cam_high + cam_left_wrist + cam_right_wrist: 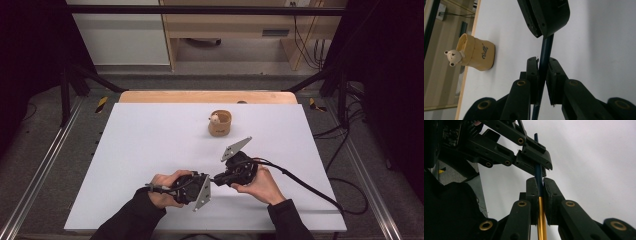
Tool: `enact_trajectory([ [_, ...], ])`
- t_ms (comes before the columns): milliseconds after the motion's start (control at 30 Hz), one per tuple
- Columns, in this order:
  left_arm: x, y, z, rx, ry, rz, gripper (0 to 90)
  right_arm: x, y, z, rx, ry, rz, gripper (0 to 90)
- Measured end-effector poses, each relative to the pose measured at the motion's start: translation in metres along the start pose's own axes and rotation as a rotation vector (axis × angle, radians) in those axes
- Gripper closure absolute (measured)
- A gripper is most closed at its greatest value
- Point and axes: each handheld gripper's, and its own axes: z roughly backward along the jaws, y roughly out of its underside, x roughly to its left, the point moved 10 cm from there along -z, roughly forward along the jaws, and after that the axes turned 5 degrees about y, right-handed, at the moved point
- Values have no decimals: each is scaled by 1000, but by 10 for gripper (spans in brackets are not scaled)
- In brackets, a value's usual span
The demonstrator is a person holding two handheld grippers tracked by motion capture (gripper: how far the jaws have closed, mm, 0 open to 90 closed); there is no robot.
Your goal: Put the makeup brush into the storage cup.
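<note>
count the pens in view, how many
1: a dark blue pen with a gold section, clamped between both tongs, left and right, near the table's front edge. More may sit hidden inside the bear cup.

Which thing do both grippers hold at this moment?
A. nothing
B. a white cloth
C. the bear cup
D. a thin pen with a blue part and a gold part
D: the left gripper and the right gripper are both shut on the same thin pen.

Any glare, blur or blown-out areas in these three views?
High view: even light, dark surround, white tabletop unclipped. Left gripper view: tan bear-faced cup sharp, near black jaws soft, left tongs silhouetted. Right gripper view: right tongs dim, thin blue-and-gold pen catches a highlight.
</note>
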Motion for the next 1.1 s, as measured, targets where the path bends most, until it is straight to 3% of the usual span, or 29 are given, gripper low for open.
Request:
enact_trajectory([
  [300, -3, 1, 0, 21, 9, -32, 834, 2, 1, -2, 4, -13, -9, 832],
  [467, -2, 2, 2, 22, 5, -17, 836, 1, -2, 3, -15, -2, -8, 786],
  [600, -1, 6, 3, 23, 5, 13, 836, -3, -7, 13, -70, 35, -3, 724],
  [633, -2, 5, 2, 5, 4, 38, 836, -5, -9, 16, -86, 52, -5, 703],
  [667, -2, 8, 4, 16, 4, 37, 836, -10, -12, 23, -118, 103, -3, 669],
  [767, -2, 11, 5, 13, 2, 68, 836, -15, -15, 29, -158, 136, -5, 610],
  [833, -2, 13, 7, 10, 2, 100, 836, -21, -17, 36, -199, 177, -10, 582],
  [867, -2, 13, 8, 3, 4, 111, 836, -26, -18, 42, -232, 207, -25, 526],
  [933, -1, 14, 10, -6, 13, 139, 836, -29, -19, 44, -250, 221, -28, 508],
  [1033, 0, 17, 11, -2, 13, 172, 836, -36, -21, 48, -290, 272, -45, 394],
  [1067, 0, 17, 10, -17, 12, 209, 835, -41, -21, 50, -311, 315, -45, 347],
  [1100, 0, 17, 10, -17, 12, 209, 835, -43, -21, 51, -327, 317, -46, 326],
])
